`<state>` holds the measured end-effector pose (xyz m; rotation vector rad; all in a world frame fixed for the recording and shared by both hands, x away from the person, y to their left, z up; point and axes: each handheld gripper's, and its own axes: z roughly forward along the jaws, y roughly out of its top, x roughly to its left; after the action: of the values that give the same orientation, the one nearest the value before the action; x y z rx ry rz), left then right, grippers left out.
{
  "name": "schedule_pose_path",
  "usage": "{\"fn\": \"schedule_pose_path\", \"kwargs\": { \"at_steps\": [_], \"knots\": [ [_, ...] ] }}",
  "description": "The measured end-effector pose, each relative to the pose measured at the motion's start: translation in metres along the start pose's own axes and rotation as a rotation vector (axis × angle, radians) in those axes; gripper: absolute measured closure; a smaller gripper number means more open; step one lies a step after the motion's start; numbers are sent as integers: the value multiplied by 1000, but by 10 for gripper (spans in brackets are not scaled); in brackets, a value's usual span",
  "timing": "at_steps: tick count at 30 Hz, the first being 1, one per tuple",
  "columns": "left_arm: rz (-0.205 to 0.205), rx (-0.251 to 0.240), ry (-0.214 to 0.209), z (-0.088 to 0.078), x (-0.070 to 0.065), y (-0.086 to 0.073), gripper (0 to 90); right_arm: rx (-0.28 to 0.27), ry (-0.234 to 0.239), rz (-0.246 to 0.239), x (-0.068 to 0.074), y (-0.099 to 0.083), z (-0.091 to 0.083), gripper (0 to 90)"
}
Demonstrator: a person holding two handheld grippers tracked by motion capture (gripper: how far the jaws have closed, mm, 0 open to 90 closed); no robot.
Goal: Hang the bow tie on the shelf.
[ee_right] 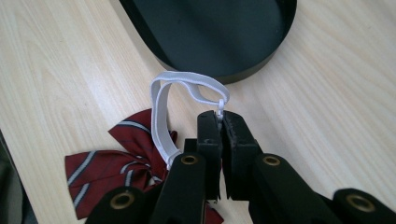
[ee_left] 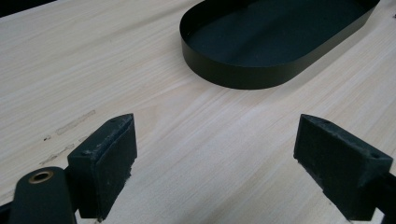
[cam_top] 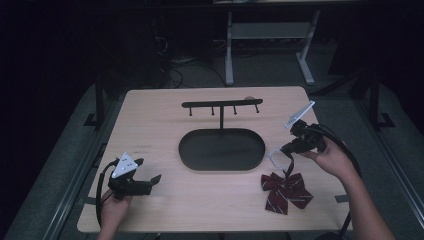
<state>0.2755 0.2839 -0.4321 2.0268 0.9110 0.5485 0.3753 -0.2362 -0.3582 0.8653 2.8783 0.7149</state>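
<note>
Black jaws of the right gripper (ee_right: 220, 122), closest to the lens in the right gripper view, clench on the white elastic strap (ee_right: 161, 109) of a maroon striped bow tie (ee_right: 105, 170). Beneath everything, the pale wooden surface (cam_top: 150, 115) spans the high view. At its centre sits a black oval tray (cam_top: 221, 149) with a hook rail (cam_top: 221, 104) rising on a post from its far rim. Just right of the tray's near end, the bow tie (cam_top: 286, 192) rests on the surface, its strap (cam_top: 277, 156) drawn up to the right gripper (cam_top: 283, 148) above. Well apart, near the front left corner, the left gripper (cam_top: 156, 179) lies low in the person's hand, released, its jaws wide apart with bare wood between them.
</note>
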Motion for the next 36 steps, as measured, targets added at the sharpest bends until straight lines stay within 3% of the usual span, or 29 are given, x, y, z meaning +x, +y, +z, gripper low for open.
{"fn": "schedule_pose_path", "kwargs": {
  "at_steps": [20,36],
  "knots": [
    [0,-5,-4,1,-1,0,132,-67,-49,-76,21,25,-41,863],
    [14,-3,-4,0,0,0,132,-79,-65,-110,25,49,-58,863]
  ]
}}
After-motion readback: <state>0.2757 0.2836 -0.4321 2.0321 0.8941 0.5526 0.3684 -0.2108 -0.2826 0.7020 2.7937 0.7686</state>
